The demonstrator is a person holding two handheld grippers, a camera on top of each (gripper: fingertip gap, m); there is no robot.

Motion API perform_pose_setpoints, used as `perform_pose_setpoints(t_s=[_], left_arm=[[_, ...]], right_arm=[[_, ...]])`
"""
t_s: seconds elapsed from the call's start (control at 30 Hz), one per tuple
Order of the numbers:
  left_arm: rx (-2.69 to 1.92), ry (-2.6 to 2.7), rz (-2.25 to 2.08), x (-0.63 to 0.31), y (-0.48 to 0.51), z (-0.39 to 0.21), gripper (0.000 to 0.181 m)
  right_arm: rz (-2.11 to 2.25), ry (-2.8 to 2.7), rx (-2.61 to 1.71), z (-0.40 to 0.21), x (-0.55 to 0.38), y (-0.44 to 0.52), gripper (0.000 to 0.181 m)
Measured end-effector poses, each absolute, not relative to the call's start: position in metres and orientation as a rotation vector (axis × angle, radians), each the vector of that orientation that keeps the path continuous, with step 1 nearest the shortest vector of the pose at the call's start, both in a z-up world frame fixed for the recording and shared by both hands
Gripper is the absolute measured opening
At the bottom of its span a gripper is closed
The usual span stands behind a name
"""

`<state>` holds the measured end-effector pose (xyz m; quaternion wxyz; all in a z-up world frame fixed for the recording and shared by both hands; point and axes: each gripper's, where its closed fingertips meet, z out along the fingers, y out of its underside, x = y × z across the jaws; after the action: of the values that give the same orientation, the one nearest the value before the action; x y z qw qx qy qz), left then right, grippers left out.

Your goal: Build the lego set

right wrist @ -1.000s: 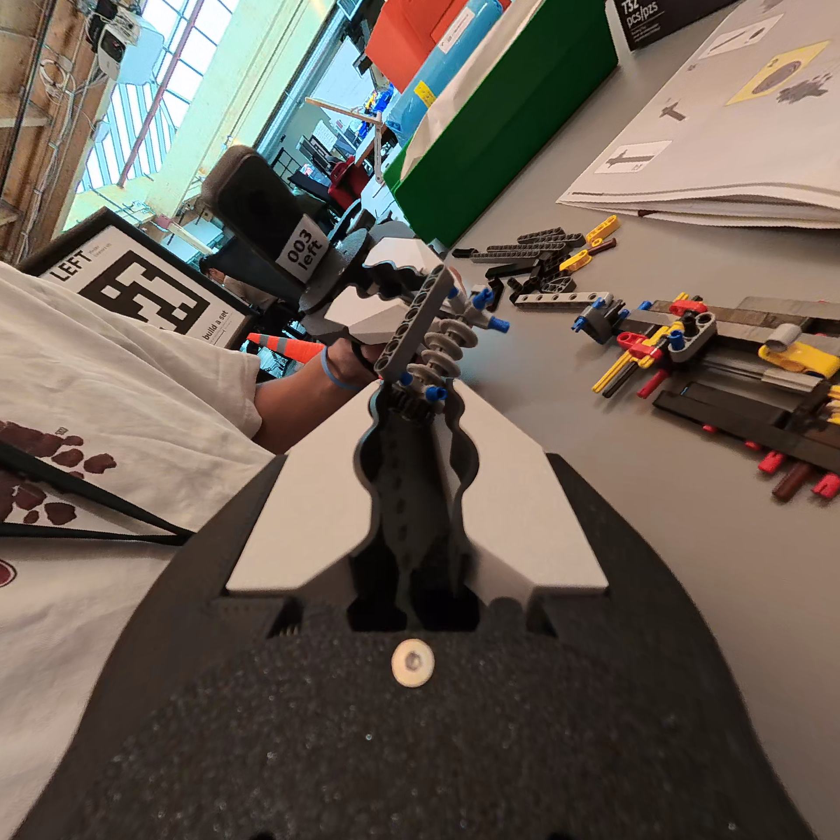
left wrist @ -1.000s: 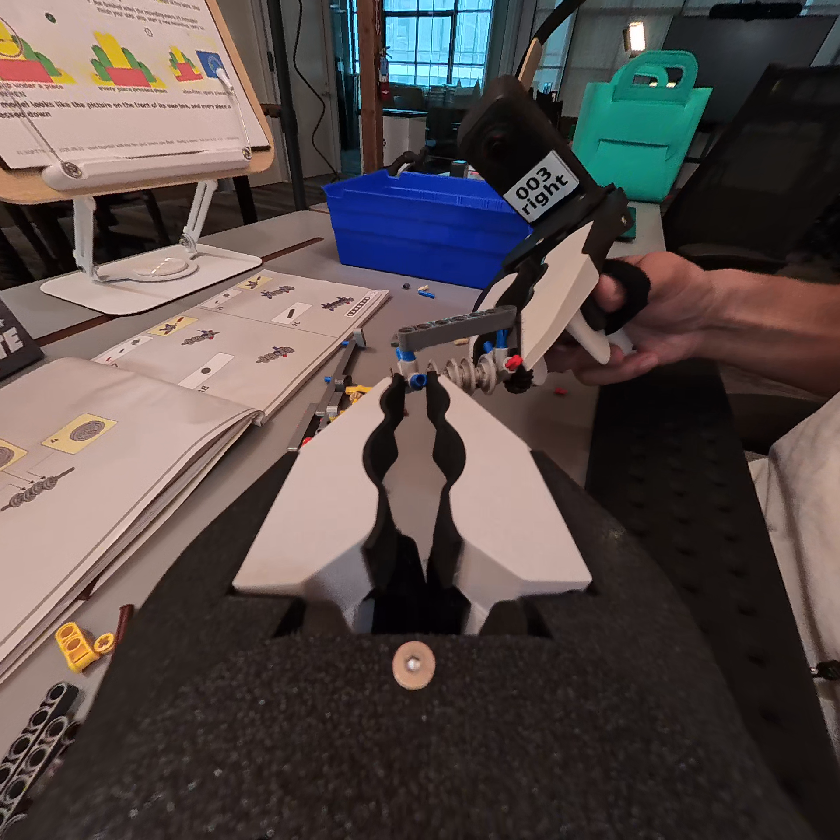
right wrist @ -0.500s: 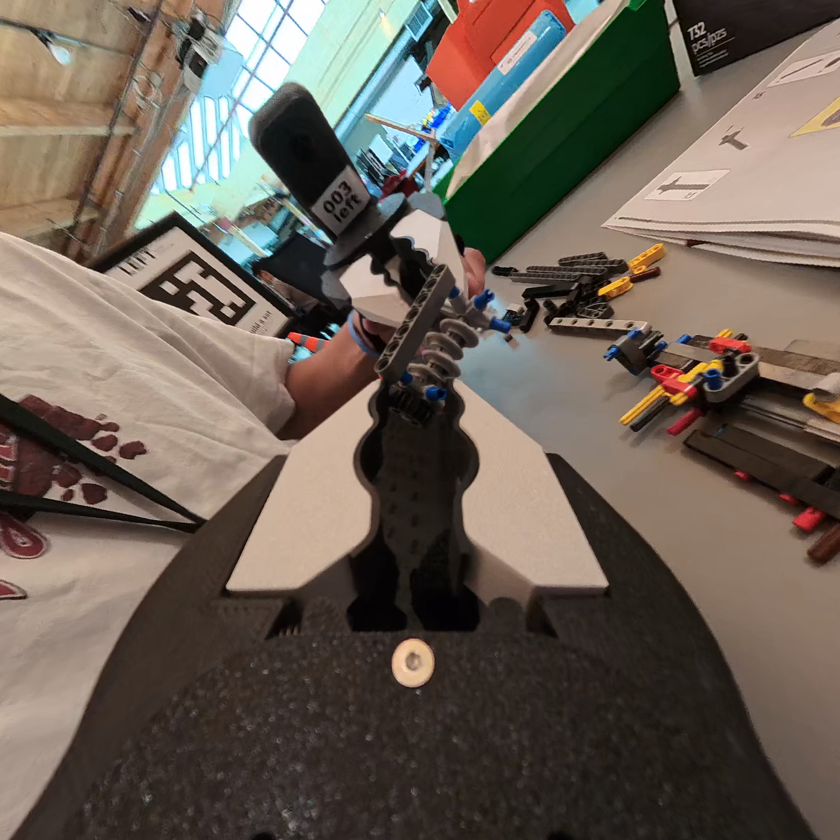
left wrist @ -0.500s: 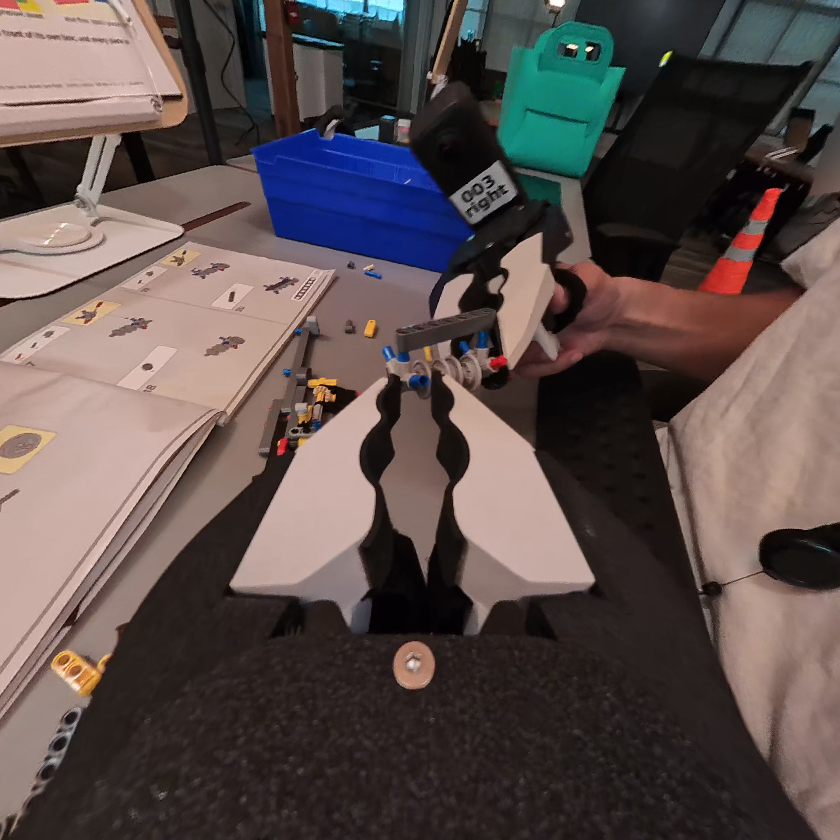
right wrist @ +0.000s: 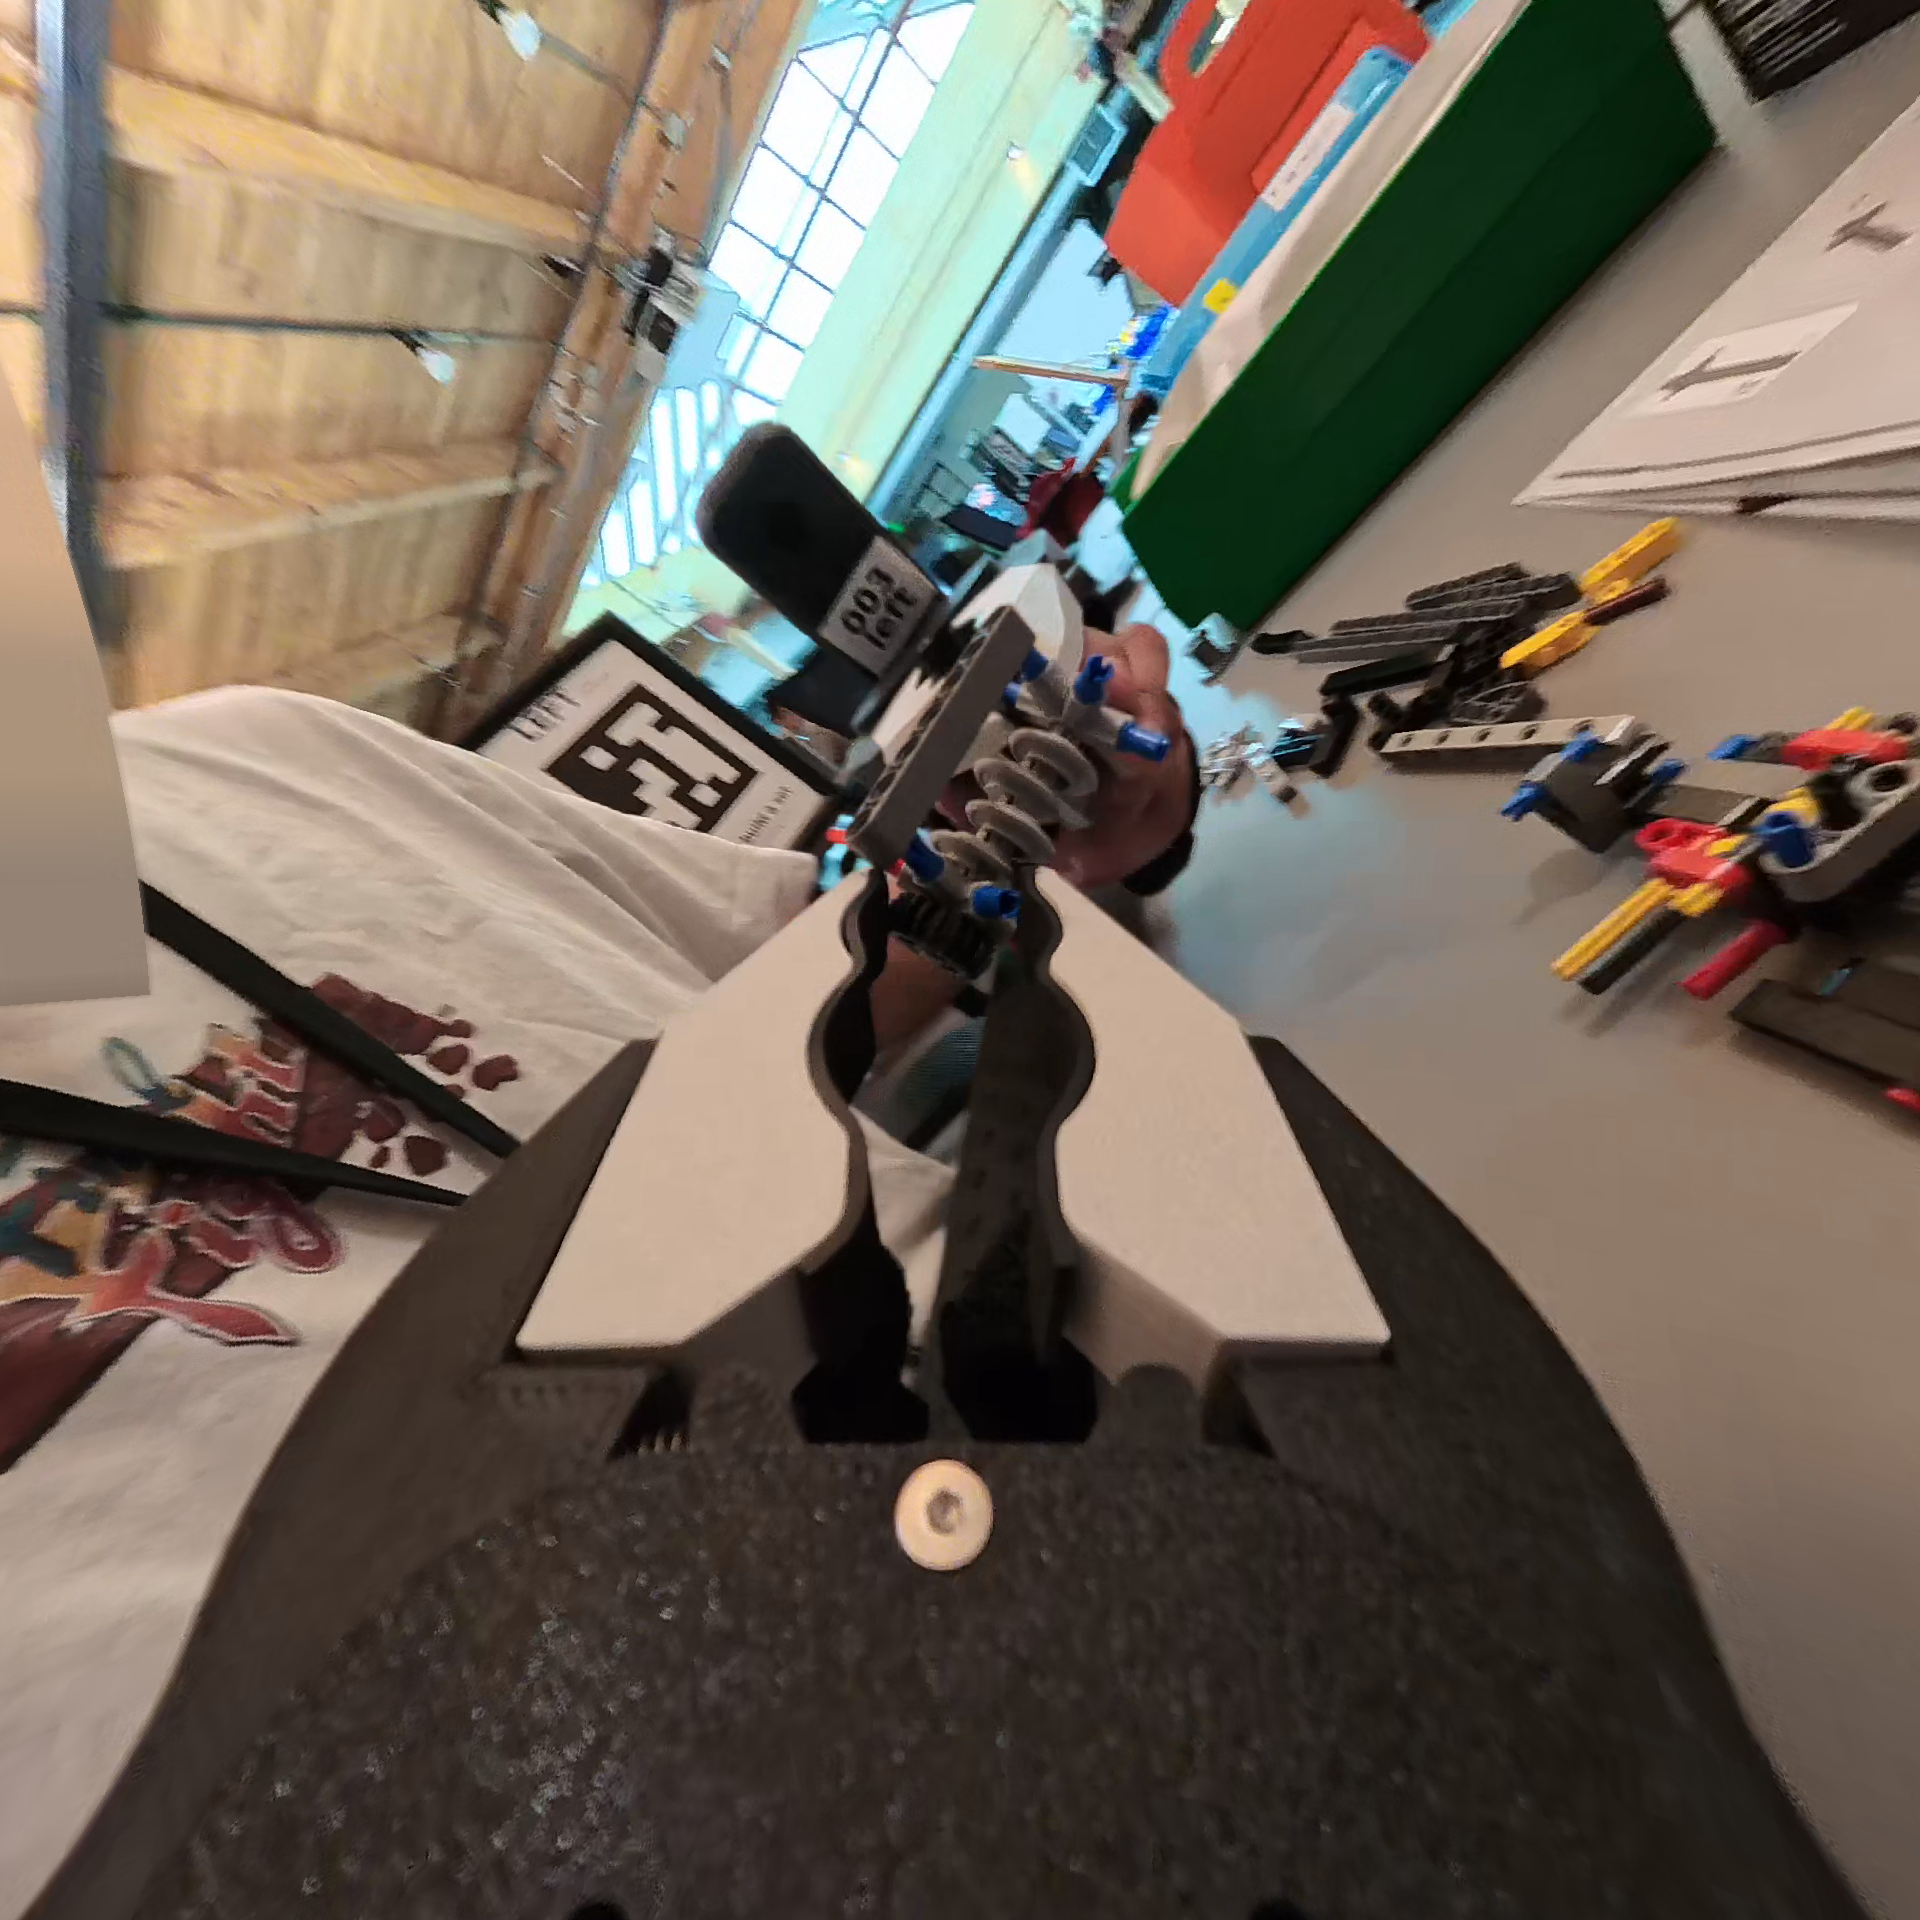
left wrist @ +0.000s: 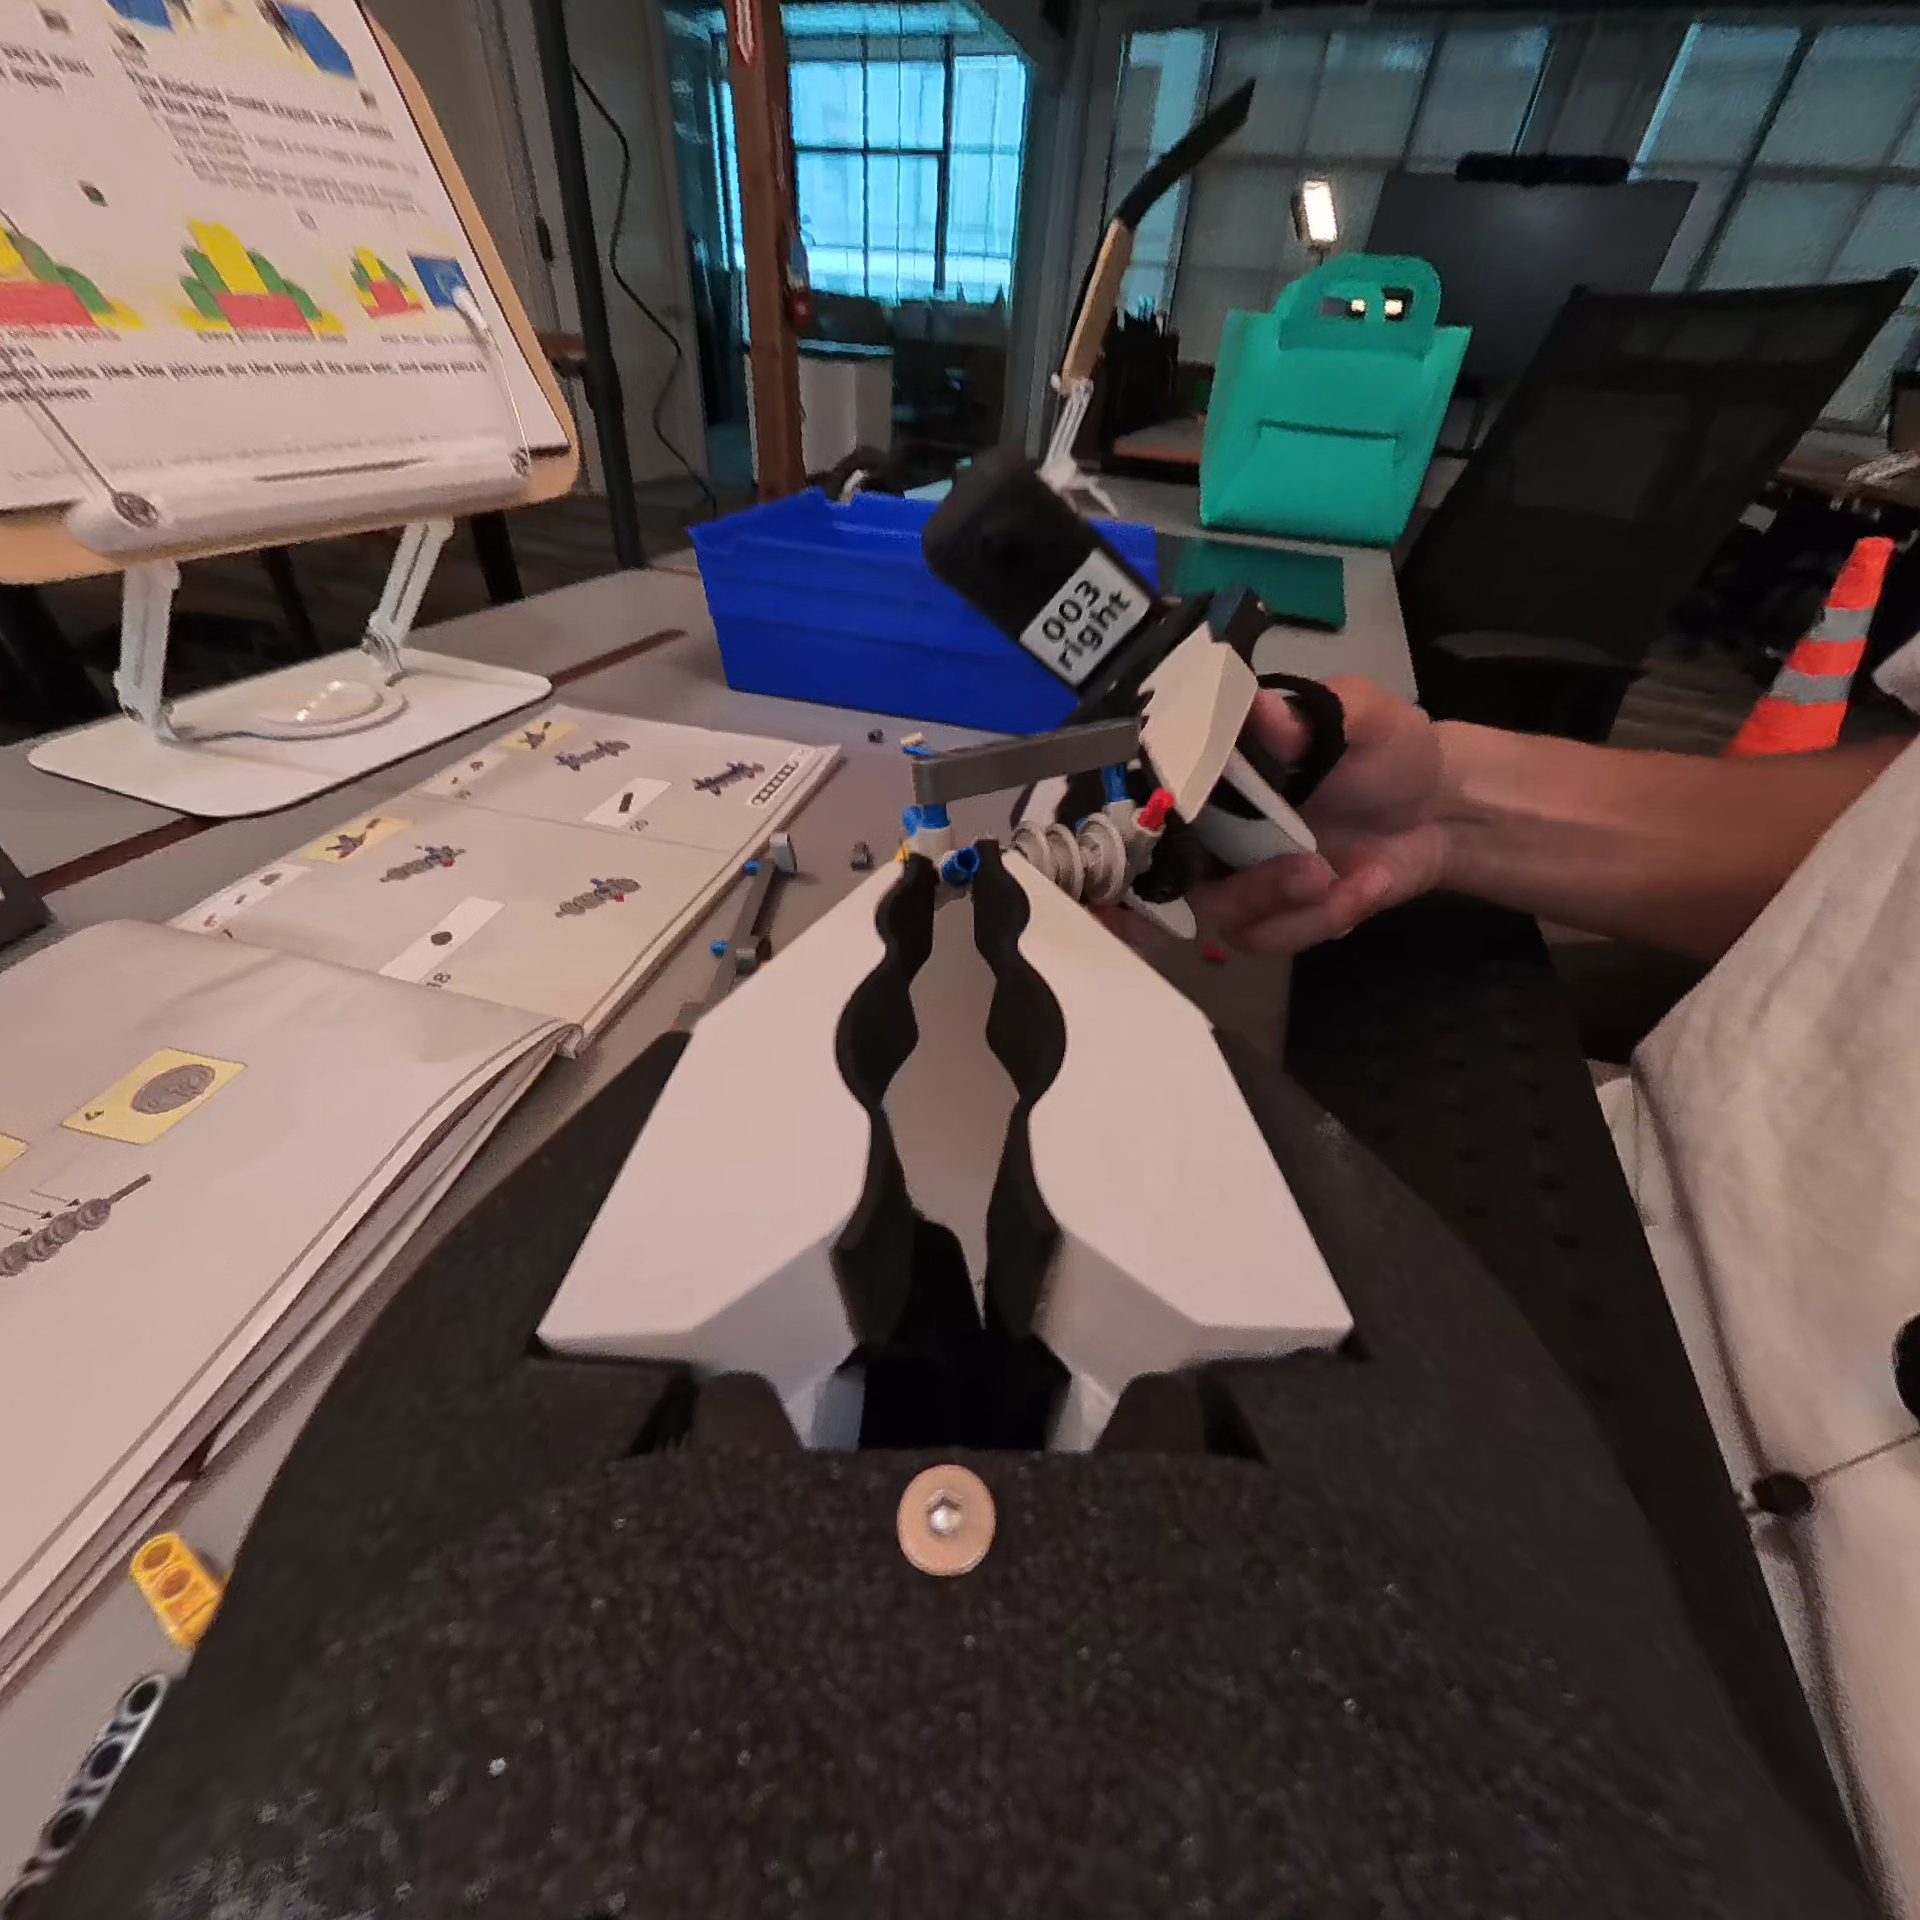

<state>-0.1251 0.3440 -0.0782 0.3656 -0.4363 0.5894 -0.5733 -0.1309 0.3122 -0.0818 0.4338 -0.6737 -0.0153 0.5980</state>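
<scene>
- The lego sub-assembly [left wrist: 1039, 821] is held in the air between the two grippers, above the table [left wrist: 623, 623] edge: a grey beam [left wrist: 1023, 756] on top, a row of pale grey discs on an axle [right wrist: 1023, 800] under it, blue pins [right wrist: 1138, 740] at the ends, a small black gear [right wrist: 940, 930] at one end.
- My right gripper [right wrist: 945, 914] is pinched on the gear end; the fingers are closed onto it.
- My left gripper [left wrist: 948, 873] has its tips on a blue pin at the other end. The jaws stand narrow, but I cannot tell whether they actually clamp the pin or only touch it.
- Handling, as I judge it: light, hard plastic, smooth and liable to slip. The beam is stiff; the pin joints and the axle can pull apart or twist under a sideways load. I would take hold on the beam or the gear end, not on the discs.
- Loose parts [right wrist: 1714, 852] lie on the table beside the open instruction booklet [left wrist: 499, 862]; a blue bin [left wrist: 862, 613] stands behind.
- Hard to make out: the contact at both tip pairs, how the discs seat on the axle, and the right wrist view is motion-blurred. The far side of the assembly is hidden by the opposite gripper.
</scene>
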Motion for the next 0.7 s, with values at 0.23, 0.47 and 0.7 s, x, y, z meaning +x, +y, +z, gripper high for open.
perform_pose_setpoints(t_s=[0.23,0.47,0.7], left_arm=[[-1.122,1.529,-1.402,-0.122,0.341,-0.088,0.007],[-1.201,1.653,-1.473,-0.122,0.335,-0.098,0.008],[-1.113,1.623,-1.491,-0.127,0.334,-0.075,0.02]], right_arm=[[1.536,0.02,-1.656,-0.085,-0.123,0.311,0.023],[1.358,-0.089,-1.767,-0.098,-0.127,0.308,0.022],[1.412,-0.057,-1.607,-0.078,-0.123,0.312,0.022]])
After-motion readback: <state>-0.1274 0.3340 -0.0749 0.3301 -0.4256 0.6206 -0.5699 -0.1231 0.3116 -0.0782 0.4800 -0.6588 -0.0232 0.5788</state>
